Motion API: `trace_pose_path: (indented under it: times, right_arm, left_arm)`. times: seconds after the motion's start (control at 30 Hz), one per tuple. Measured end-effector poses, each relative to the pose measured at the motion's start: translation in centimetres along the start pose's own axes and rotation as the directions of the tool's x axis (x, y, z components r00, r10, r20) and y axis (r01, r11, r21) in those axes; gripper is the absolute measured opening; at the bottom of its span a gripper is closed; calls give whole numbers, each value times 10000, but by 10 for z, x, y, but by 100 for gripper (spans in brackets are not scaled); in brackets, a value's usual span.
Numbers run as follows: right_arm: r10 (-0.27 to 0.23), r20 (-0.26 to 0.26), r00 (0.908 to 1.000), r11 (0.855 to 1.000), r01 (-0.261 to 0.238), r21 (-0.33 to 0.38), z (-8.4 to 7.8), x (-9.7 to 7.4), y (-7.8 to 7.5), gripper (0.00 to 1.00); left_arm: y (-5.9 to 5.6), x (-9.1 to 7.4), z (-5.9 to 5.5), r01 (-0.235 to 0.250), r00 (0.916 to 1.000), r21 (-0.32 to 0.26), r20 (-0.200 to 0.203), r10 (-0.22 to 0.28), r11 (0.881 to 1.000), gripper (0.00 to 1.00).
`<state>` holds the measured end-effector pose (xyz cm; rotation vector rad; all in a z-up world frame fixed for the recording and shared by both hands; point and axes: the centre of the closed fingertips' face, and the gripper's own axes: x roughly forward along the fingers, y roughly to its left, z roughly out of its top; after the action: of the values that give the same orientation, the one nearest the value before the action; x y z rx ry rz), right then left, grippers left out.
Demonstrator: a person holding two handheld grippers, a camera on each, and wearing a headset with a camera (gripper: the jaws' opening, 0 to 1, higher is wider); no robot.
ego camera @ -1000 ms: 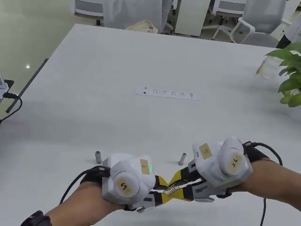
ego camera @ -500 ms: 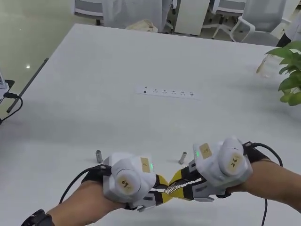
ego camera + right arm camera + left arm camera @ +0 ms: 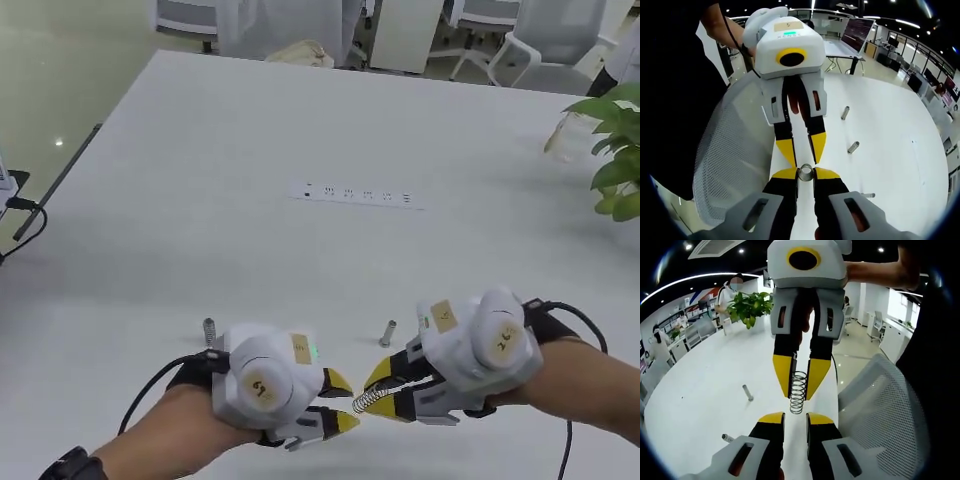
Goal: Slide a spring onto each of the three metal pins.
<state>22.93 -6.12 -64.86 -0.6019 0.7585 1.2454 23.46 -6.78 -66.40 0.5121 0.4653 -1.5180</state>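
A small steel spring (image 3: 368, 400) is pinched between the yellow jaws of my right gripper (image 3: 386, 393), near the table's front edge. In the right gripper view the spring (image 3: 806, 173) sits end-on between my own jaws (image 3: 806, 175). My left gripper (image 3: 342, 402) faces it from the left, open and empty, its tips just clear of the spring. From the left gripper (image 3: 795, 419) I see the spring (image 3: 798, 392) hanging in the other gripper's jaws. One short metal pin (image 3: 209, 329) stands left of the grippers and another pin (image 3: 388, 333) stands just beyond them.
A white power strip (image 3: 357, 196) lies mid-table. A potted plant (image 3: 615, 150) stands at the right edge. A mesh chair back (image 3: 890, 405) is close below the grippers. Office chairs stand beyond the far table edge (image 3: 330, 68).
My left gripper has let go of the spring, opened, and drawn back a little to the left. The right gripper still holds the spring in place.
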Motion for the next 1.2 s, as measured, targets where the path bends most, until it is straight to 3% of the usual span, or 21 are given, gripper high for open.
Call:
trace_pose_path:
  times: [0.43, 1.0, 1.2]
  right_arm:
    - [-288, -174, 9994, 9988, 295, 399, -18, -4, -9, 9]
    - [-670, -501, 9965, 9938, 711, 851, -39, -14, -27, 9]
    - [-775, -604, 9952, 9907, 836, 1073, -44, -15, -35, 9]
  left_arm:
    - [10, -20, -23, -386, 9992, -716, -152, 376, 9967, 15]
    - [30, -47, -37, -1160, 9932, -1449, -115, 1155, 9826, 25]
    - [38, -56, -44, -1483, 9887, -1801, -56, 1498, 9724, 30]
